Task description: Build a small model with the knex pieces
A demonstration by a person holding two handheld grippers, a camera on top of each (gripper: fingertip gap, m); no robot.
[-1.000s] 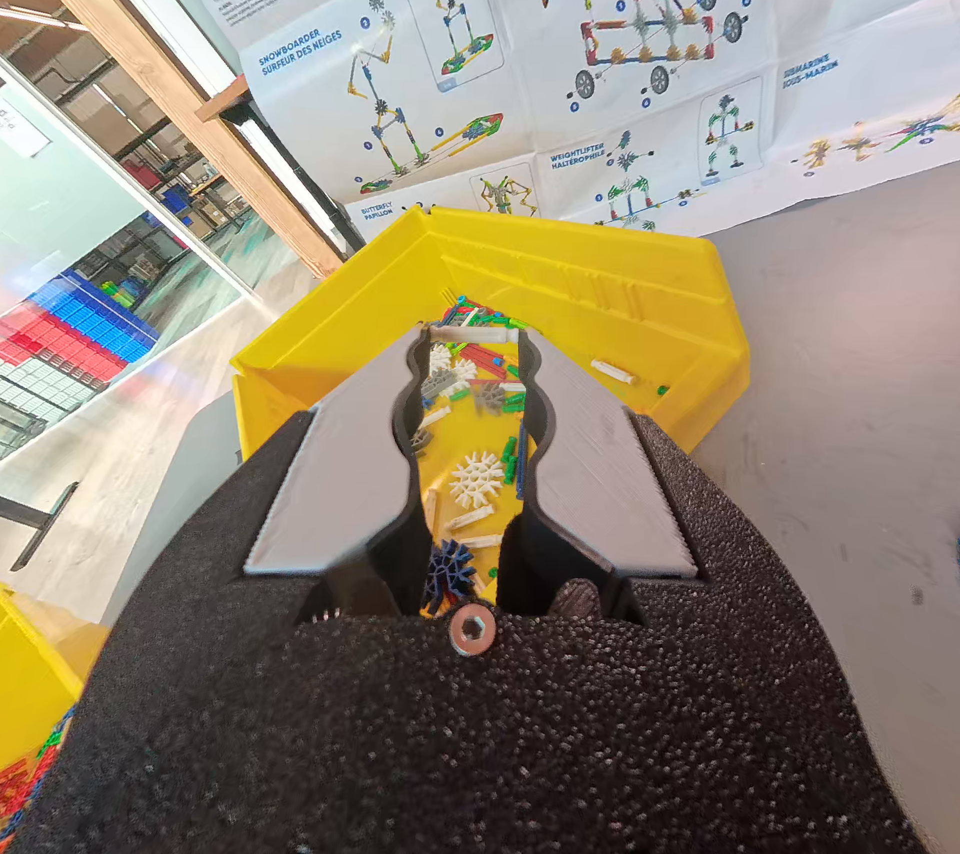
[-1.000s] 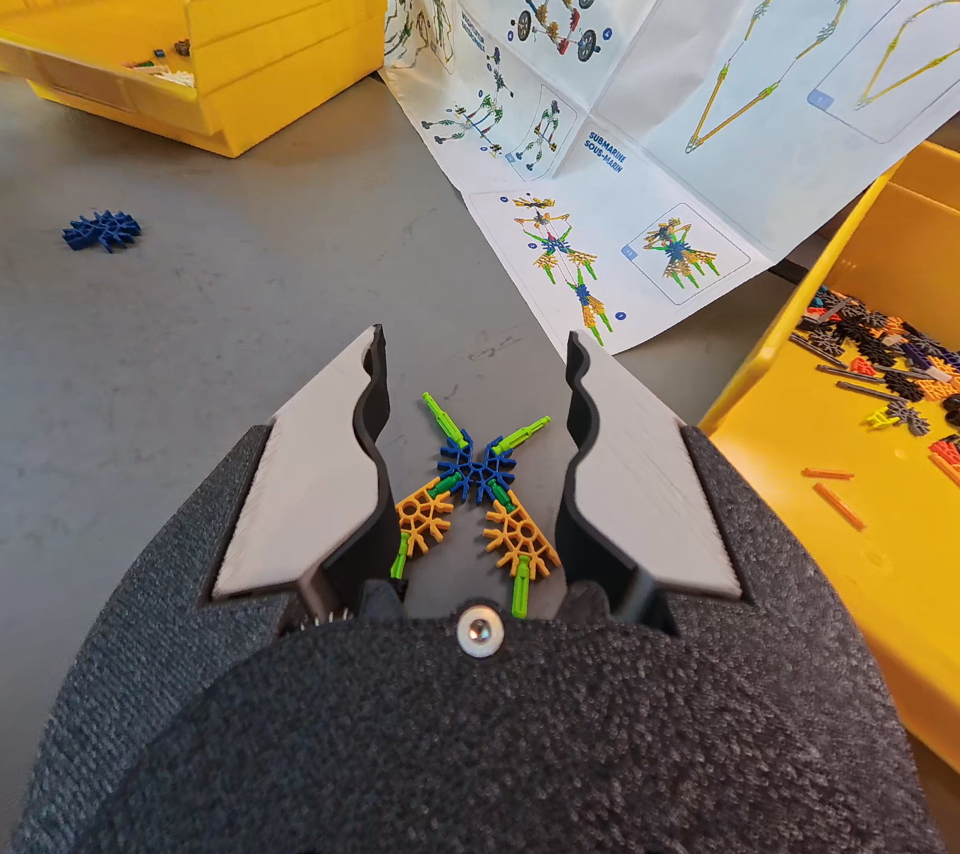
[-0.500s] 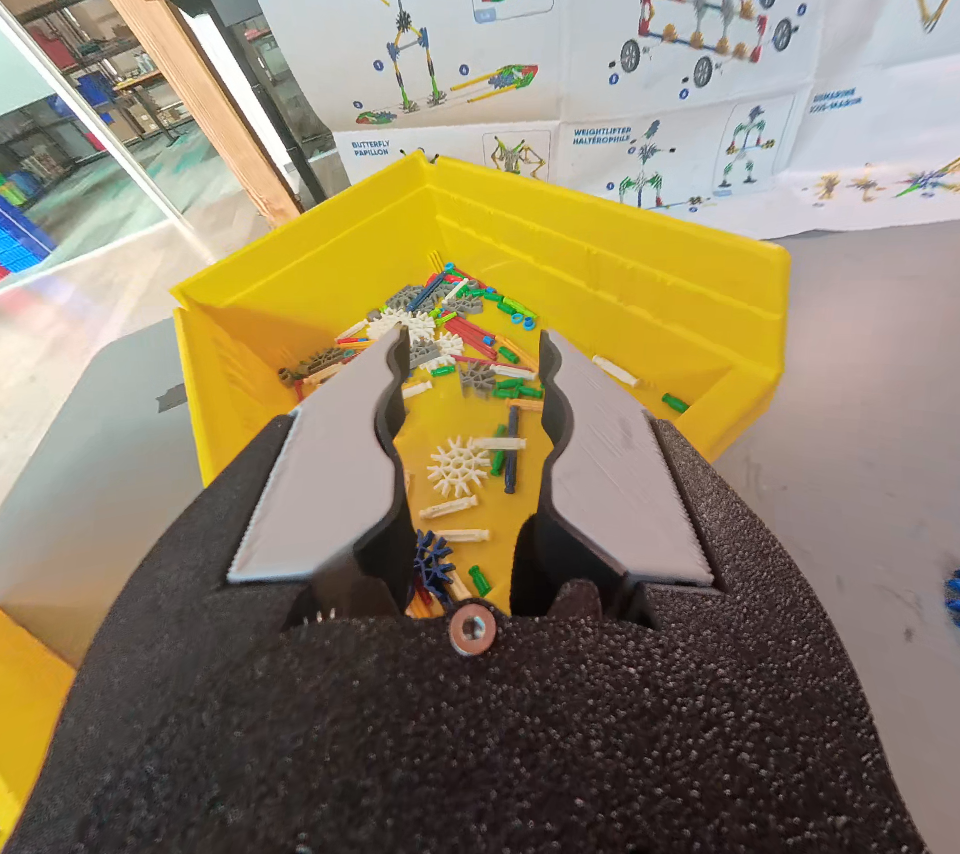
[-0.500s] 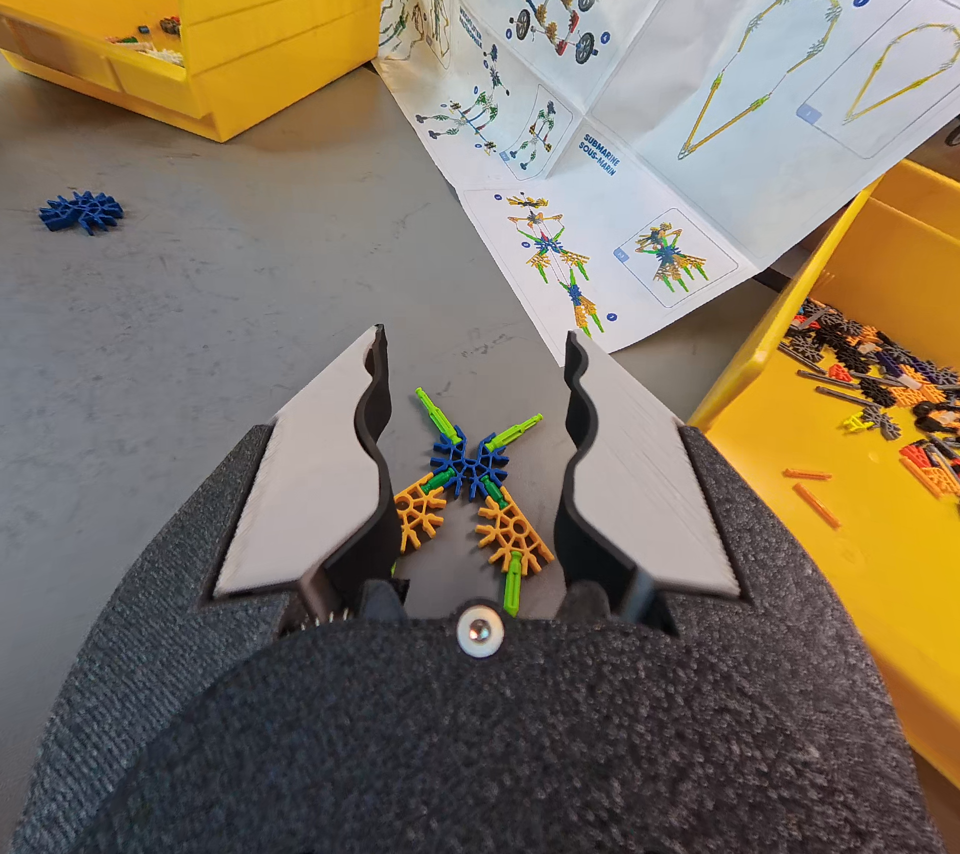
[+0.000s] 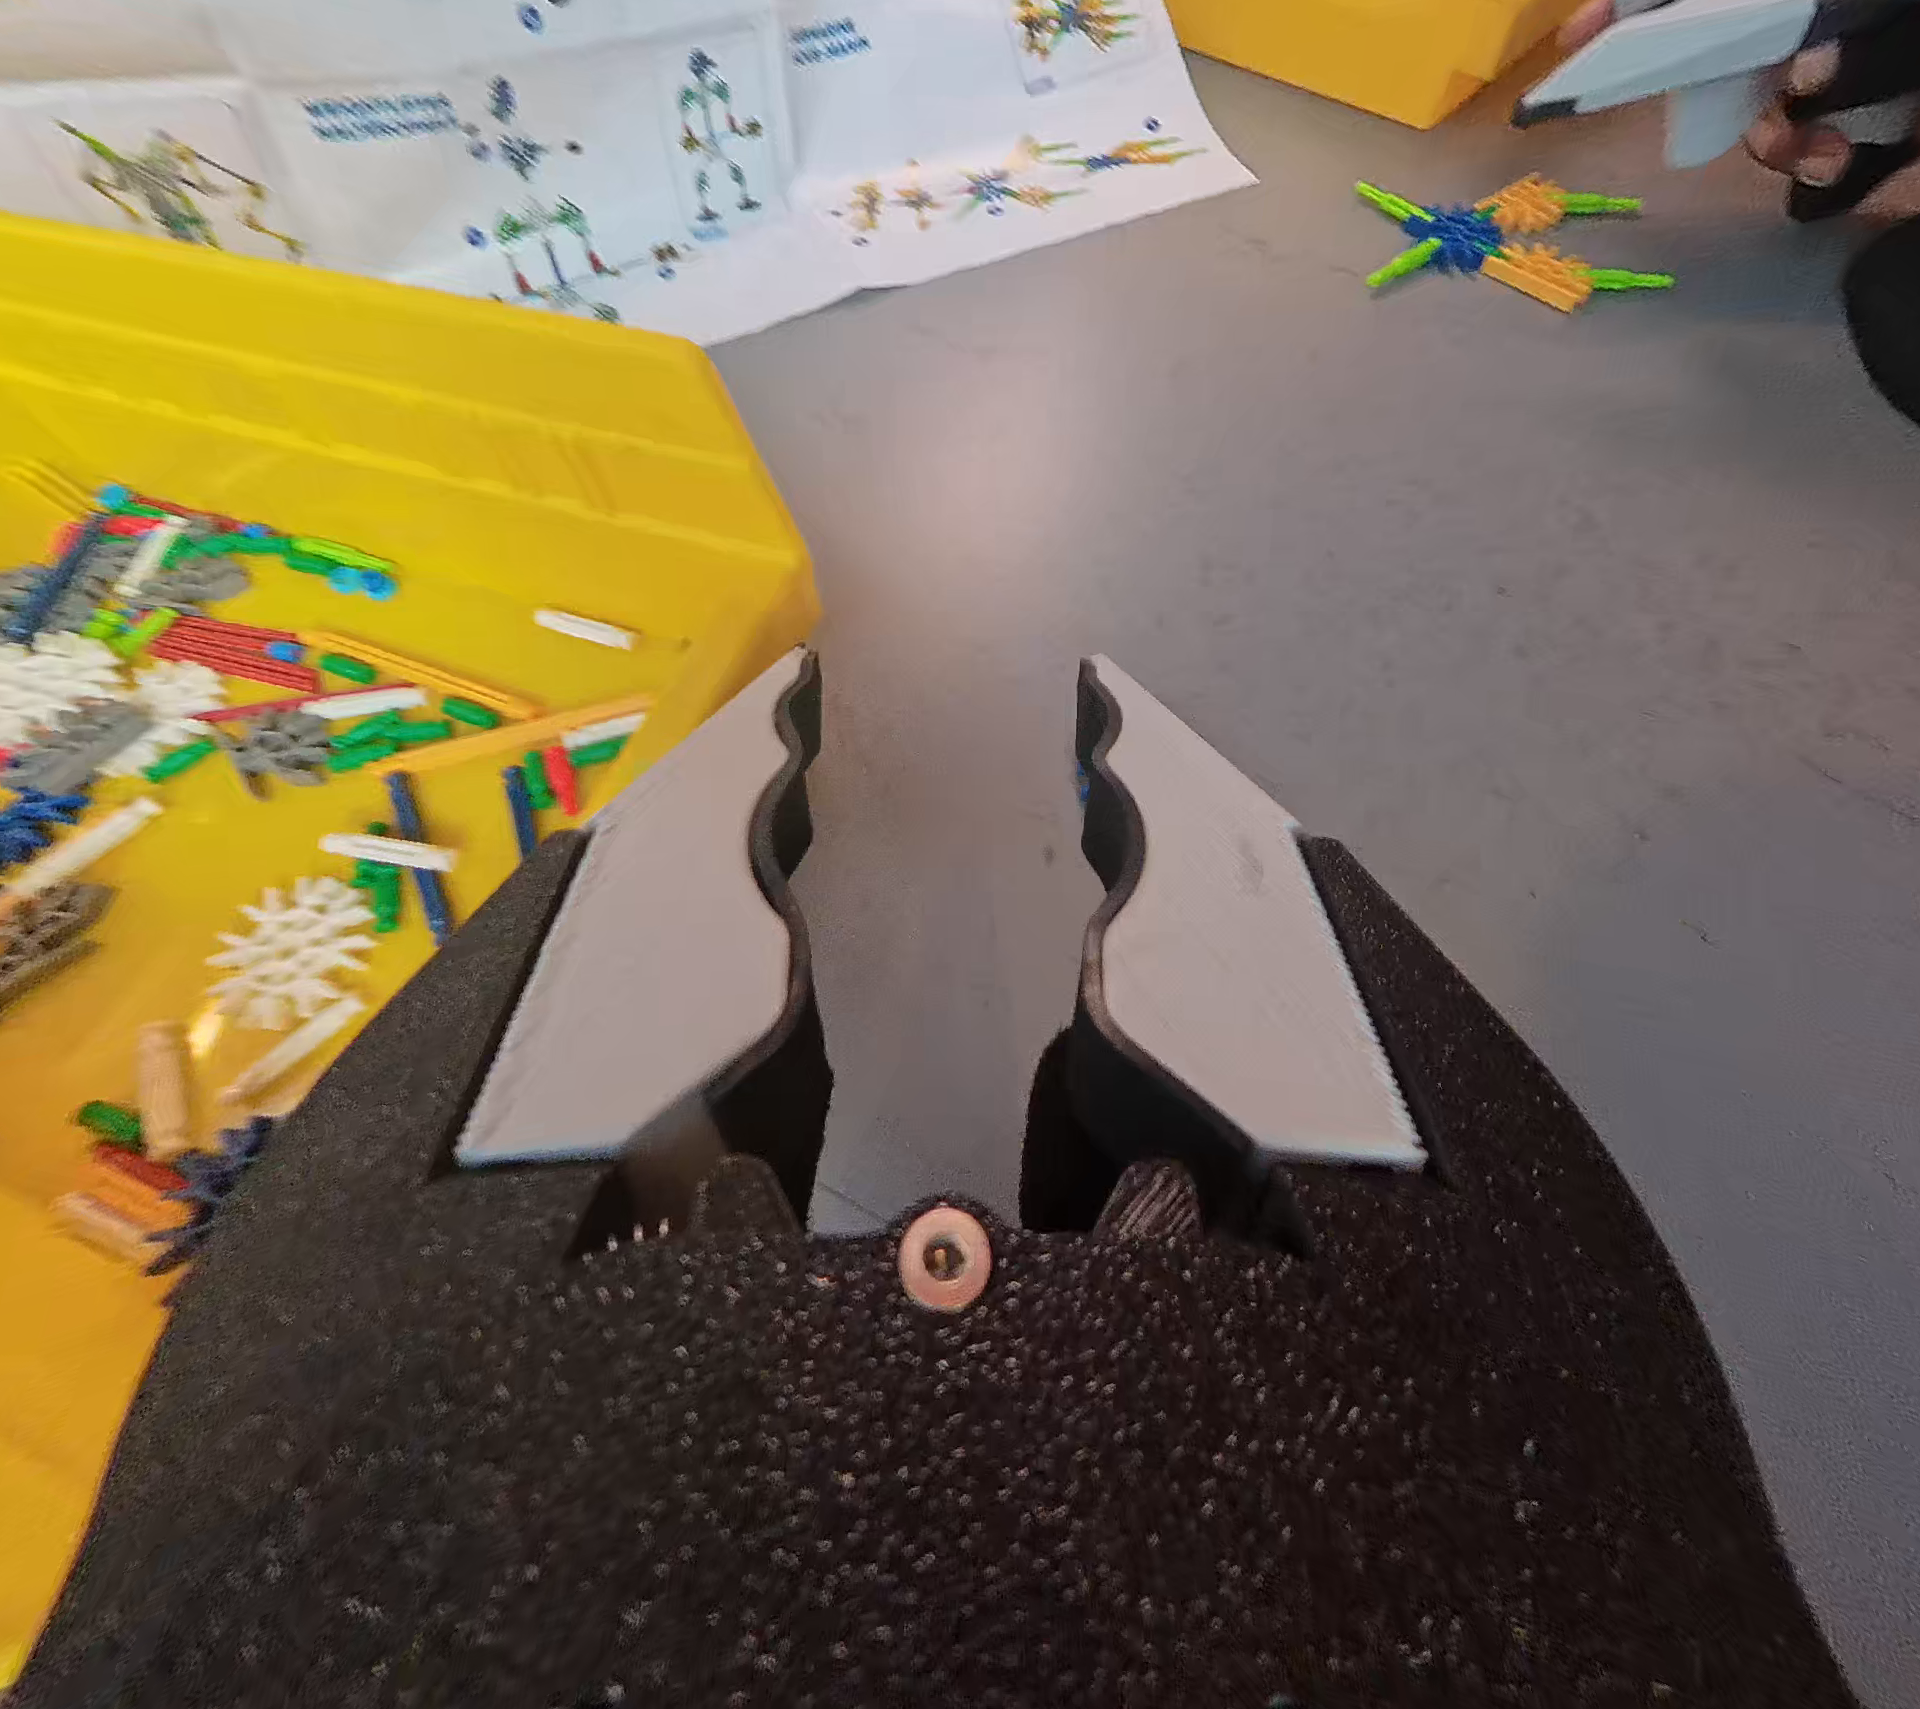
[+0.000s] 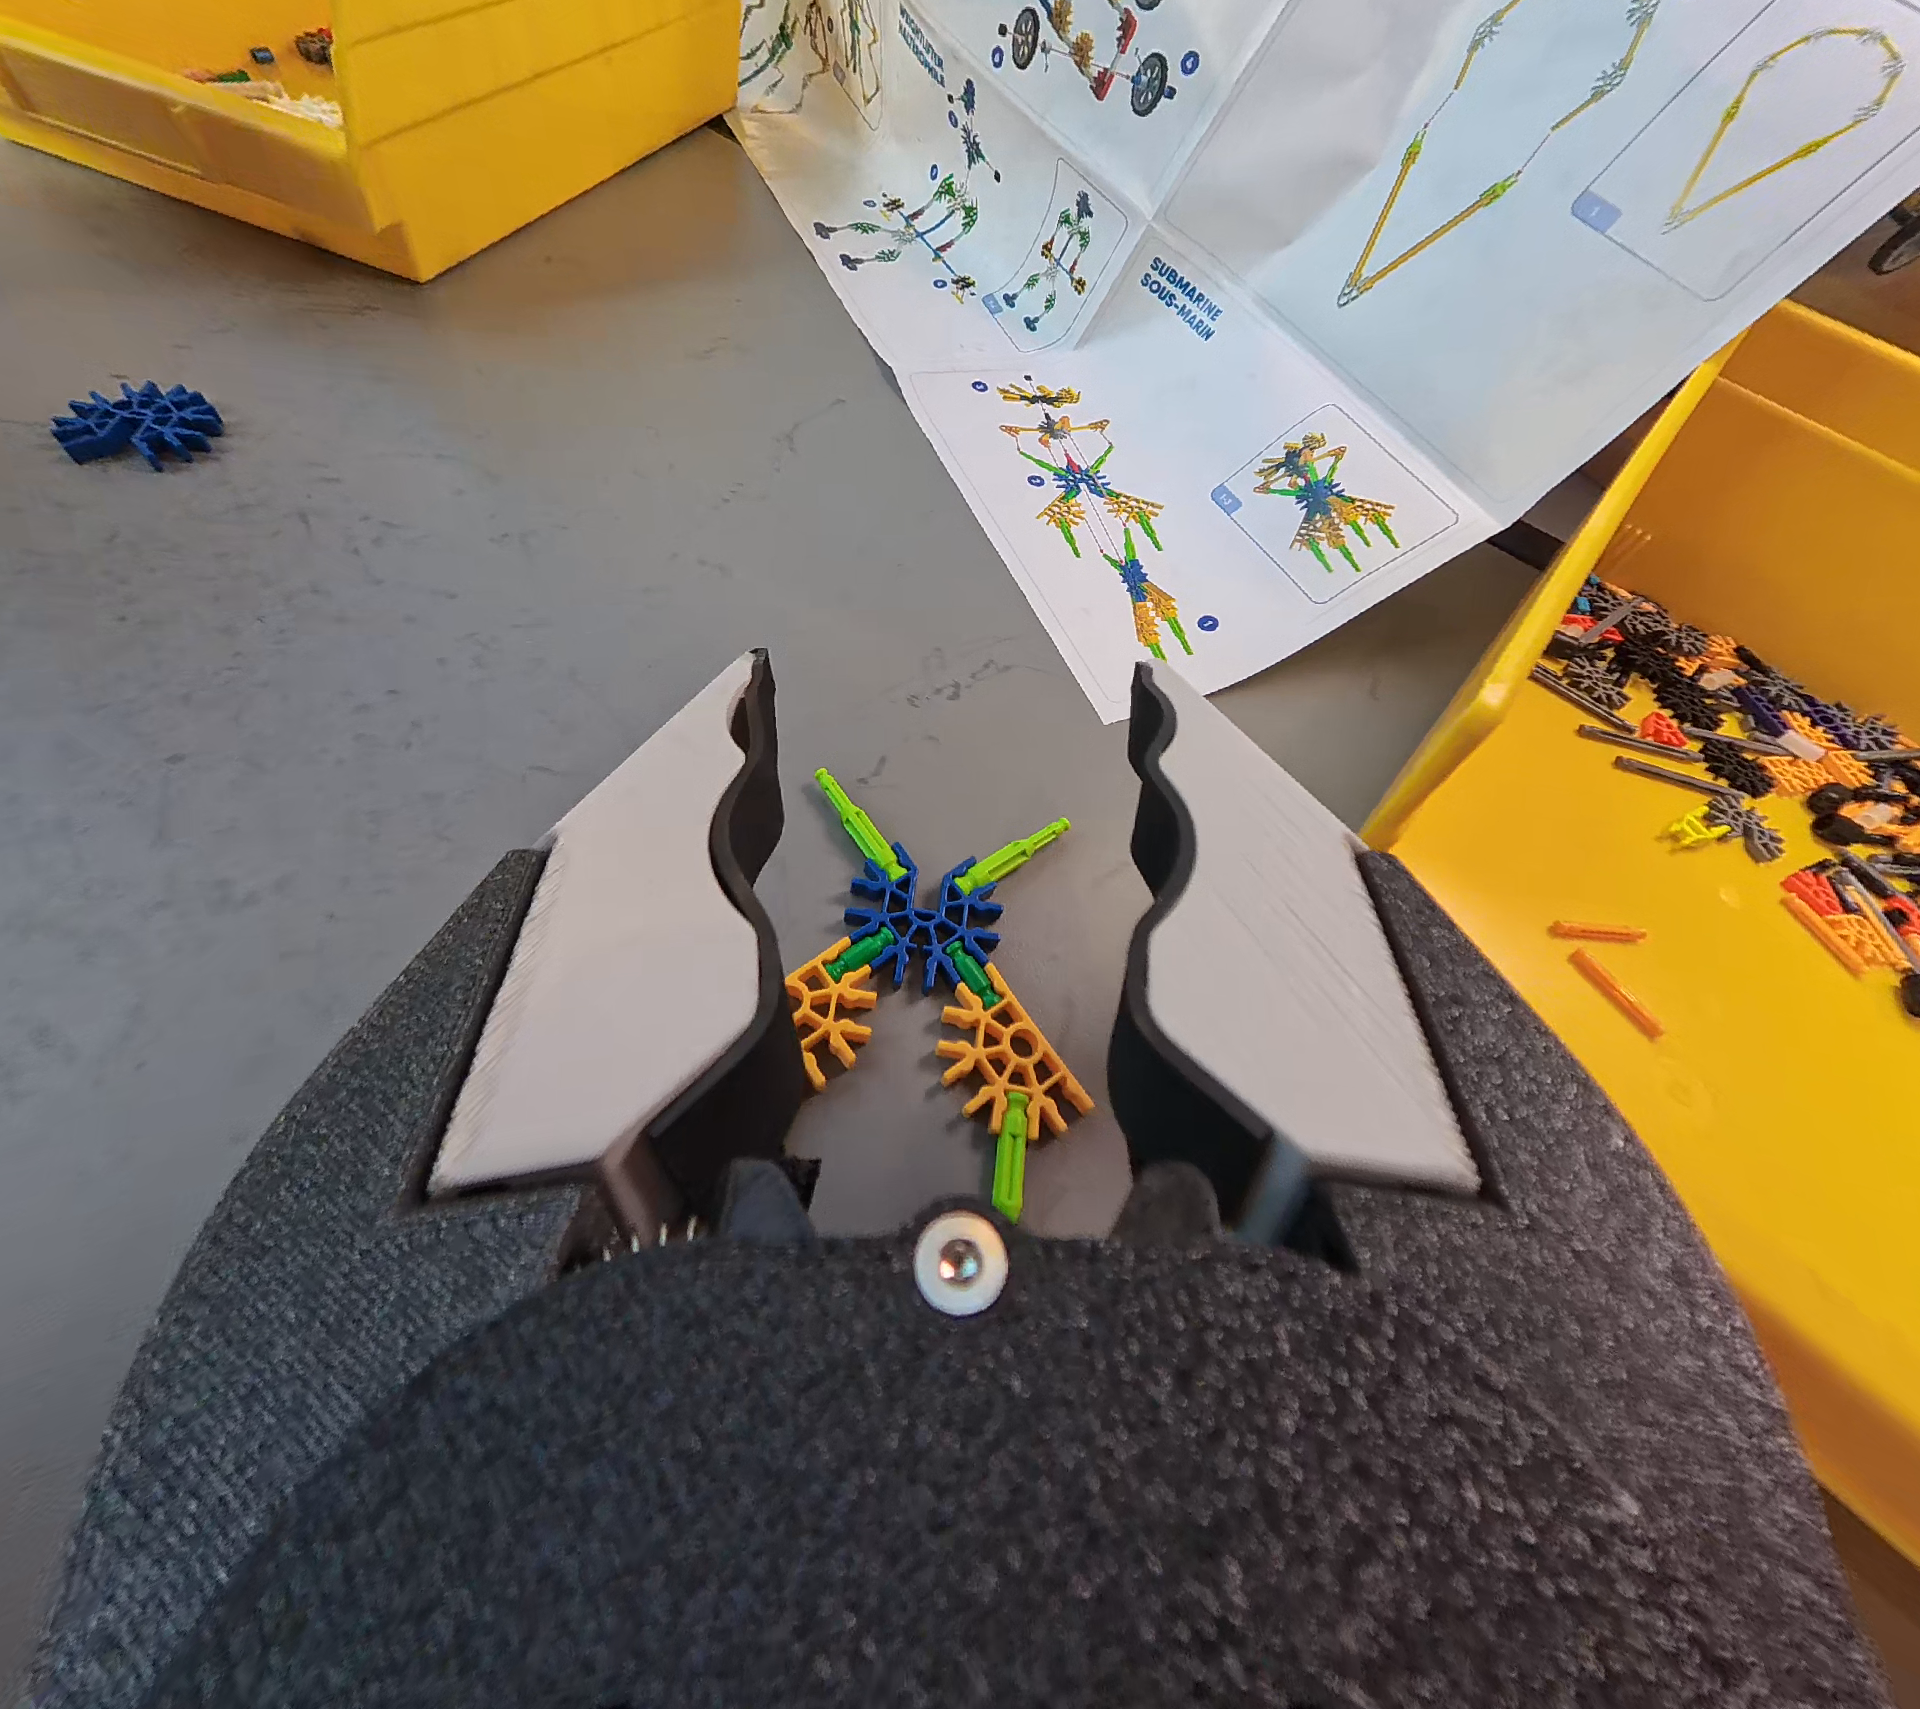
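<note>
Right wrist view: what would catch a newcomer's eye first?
A small blue, orange and green plastic construction-toy figure lies flat on the grey table, between the open right tongs. Yellow plastic bins of loose pieces flank it, and a white fold-out instruction sheet lies beyond.

Both views are bright, with soft even light and only weak shadows. On the grey table point(image 5: 1351, 620) a pale glare patch lies near the centre of the left wrist view. This view is blurred by motion, most at the left edge over the yellow bin point(image 5: 416, 433) and at the upper right. The right wrist view is sharp. Straight lines bend near the edges of both frames.
</note>
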